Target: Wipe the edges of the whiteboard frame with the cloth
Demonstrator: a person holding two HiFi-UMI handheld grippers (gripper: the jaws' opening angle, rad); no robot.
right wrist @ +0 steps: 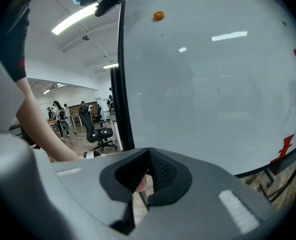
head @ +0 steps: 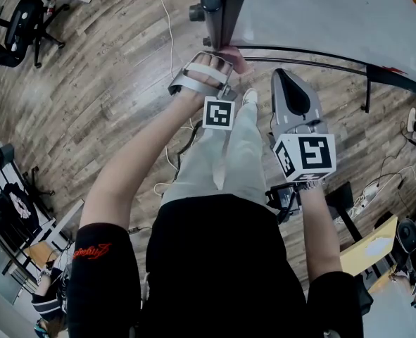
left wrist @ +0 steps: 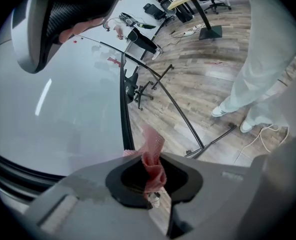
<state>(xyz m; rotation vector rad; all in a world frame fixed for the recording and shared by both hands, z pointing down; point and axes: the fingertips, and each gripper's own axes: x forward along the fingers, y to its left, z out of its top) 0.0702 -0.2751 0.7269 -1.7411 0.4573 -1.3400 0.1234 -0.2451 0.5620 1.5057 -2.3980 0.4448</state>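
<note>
We see two tools. The left tool [left wrist: 155,178] is clenched on one pink mesh cloth [left wrist: 153,154], its tip just beside the white whiteboard's black frame edge [left wrist: 123,109]. The right tool [right wrist: 146,173] is clenched and empty.

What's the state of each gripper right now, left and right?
Left gripper: closed, holding the pink cloth.
Right gripper: closed, nothing clearly held.
</note>
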